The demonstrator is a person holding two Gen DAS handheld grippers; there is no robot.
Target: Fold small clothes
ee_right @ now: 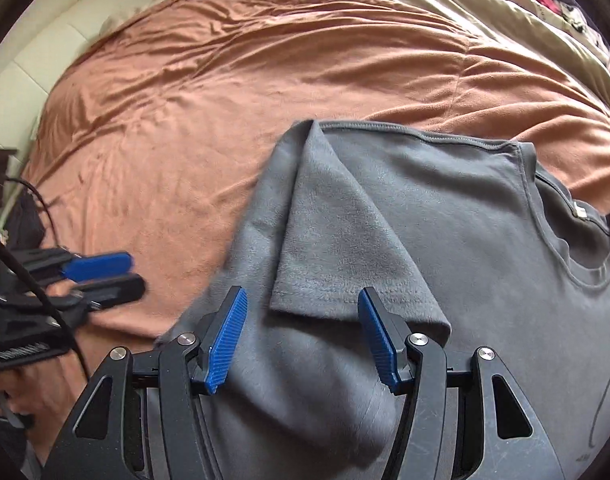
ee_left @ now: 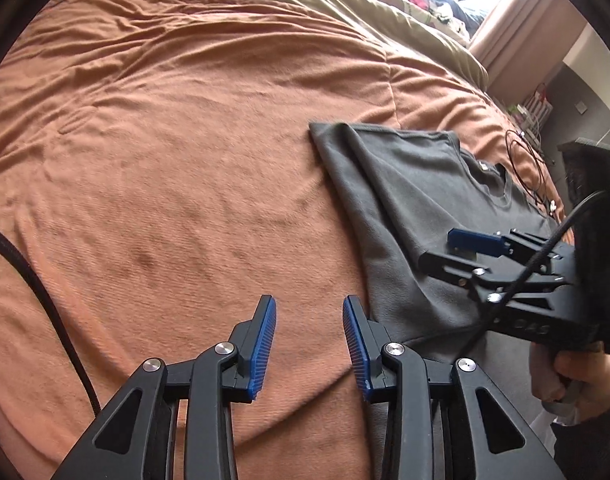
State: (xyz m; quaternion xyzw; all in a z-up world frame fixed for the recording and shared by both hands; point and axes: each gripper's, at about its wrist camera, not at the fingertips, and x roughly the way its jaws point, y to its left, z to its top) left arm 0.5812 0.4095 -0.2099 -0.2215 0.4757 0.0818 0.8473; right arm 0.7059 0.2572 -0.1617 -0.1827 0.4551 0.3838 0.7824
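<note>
Grey T-shirt lying flat on the rust-orange bedspread, neckline toward the right, one sleeve folded in across the chest. Left gripper above bare bedspread just left of the shirt's edge, blue pads apart, nothing between them. Right gripper over the shirt, jaws spread to either side of the folded sleeve's hem; pads possibly brushing the cloth, hard to tell, no pinch visible. Black cable trailing at the left. Beige quilt beyond.
</note>
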